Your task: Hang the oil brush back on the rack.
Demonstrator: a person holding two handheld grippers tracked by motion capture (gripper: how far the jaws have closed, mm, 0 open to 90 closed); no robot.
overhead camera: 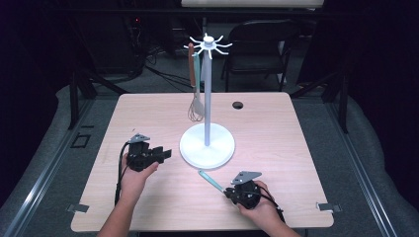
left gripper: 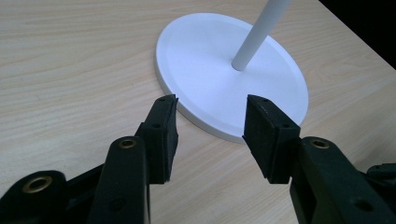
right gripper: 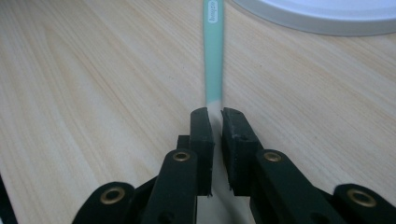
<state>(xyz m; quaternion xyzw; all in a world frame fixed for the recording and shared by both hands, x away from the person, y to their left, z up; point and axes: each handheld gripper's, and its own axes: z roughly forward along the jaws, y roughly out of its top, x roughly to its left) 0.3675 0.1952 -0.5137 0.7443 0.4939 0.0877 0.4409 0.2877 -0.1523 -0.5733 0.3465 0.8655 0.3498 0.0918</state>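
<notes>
the stand (overhead camera: 207, 146) sits at frame centre on the table (overhead camera: 276, 128); a whisk (overhead camera: 195, 106) hangs upper left of its base, a utensil (overhead camera: 211, 180) lies below.

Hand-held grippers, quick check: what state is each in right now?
Left hand-held gripper: open, holding nothing, jaws pointing at the white stand base.
Right hand-held gripper: closed on the teal utensil handle.

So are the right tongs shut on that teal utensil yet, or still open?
Shut on it. In the right gripper view the right tongs pinch the teal utensil, which runs out flat along the table.
</notes>
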